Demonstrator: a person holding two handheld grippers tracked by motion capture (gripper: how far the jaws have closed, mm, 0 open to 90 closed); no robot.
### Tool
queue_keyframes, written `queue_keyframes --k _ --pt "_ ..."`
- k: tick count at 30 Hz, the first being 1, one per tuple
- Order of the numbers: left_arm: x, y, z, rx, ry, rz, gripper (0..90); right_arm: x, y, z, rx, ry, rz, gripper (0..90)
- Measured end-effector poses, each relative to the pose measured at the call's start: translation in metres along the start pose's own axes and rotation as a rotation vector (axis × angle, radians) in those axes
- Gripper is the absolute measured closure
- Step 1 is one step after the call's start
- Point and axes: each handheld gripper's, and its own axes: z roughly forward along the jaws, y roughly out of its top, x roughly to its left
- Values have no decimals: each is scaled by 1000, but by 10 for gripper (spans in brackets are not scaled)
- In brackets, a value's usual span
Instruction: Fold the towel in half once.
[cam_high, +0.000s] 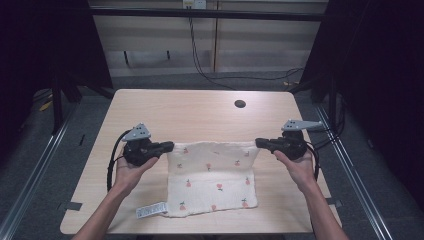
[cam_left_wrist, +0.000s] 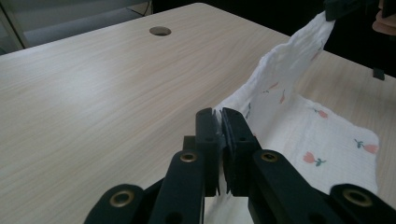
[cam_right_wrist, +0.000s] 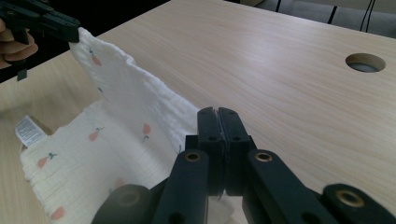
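Pinching the two far corners of the white woven cloth with small red fruit prints (cam_high: 212, 176) — my left gripper (cam_high: 167, 146) is clamped on one corner, my right gripper (cam_high: 260, 143) on the other. That far edge hangs stretched between the jaws, lifted off the pale wooden table (cam_high: 200, 112), while the near part lies flat on it. A white care label (cam_high: 151, 210) sticks out at the near left corner — beyond the cloth sits a round cable hole (cam_high: 240, 104).
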Motion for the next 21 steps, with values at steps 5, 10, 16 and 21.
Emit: queue_keyframes --k 5,10,16,21 --pt "-7 -10 -1 27 -21 1 864 7 -8 -3 20 20 3 891" --pt "-16 -19 -5 45 -32 18 864 8 -20 -8 34 25 15 891" --pt "-24 -27 -11 57 -33 24 864 21 -26 -15 46 30 -2 890" --pt "-29 -36 -11 104 -27 49 862 28 -36 -13 68 35 -5 890"
